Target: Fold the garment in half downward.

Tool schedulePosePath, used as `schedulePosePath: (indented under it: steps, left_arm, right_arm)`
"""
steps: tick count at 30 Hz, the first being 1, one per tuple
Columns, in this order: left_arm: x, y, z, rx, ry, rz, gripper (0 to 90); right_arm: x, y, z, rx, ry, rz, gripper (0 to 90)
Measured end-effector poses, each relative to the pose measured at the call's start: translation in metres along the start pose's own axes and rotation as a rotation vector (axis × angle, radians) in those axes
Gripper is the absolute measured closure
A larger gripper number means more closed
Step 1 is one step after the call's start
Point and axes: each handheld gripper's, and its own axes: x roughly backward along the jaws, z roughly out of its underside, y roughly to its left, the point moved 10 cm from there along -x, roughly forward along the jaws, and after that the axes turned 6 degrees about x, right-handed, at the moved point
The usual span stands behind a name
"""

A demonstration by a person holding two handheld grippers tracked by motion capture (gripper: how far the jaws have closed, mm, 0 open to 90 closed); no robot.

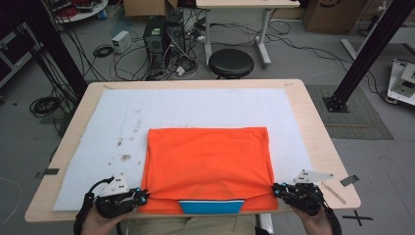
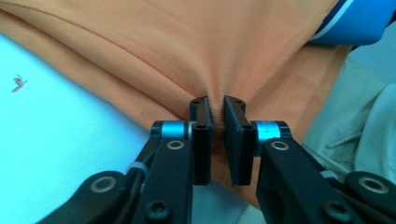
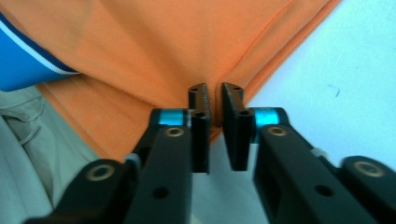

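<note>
Orange shirt (image 1: 208, 164) lies flat on a white mat (image 1: 117, 122) on the tabletop (image 1: 318, 142), folded, its blue collar (image 1: 211, 206) at the near edge.

Left gripper (image 1: 142, 196) at the shirt's near left corner. Fingers (image 2: 201, 135) nearly together, a narrow gap, cloth puckered and pinched between the tips; folds radiate from the grip.

Right gripper (image 1: 275, 190) at the near right corner. Fingers (image 3: 233, 126) likewise almost closed, clamped on the shirt's edge where it meets the mat.

A hand (image 1: 100, 223) holds each gripper at the near edge.
</note>
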Motion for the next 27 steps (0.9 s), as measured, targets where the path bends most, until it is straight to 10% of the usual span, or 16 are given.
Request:
schedulePosePath:
  steps: [8,27]
  left_arm:
    - [0.016,0.022,-0.032,0.052,-0.121,-0.062,51.5]
    - [-0.006,0.104,-0.124,0.110,-0.152,-0.178,41.5]
  right_arm:
    - [0.007,-0.021,-0.019,-0.047,-0.065,0.091,40.7]
    - [-0.024,-0.072,-0.108,-0.087,-0.163,0.152,34.9]
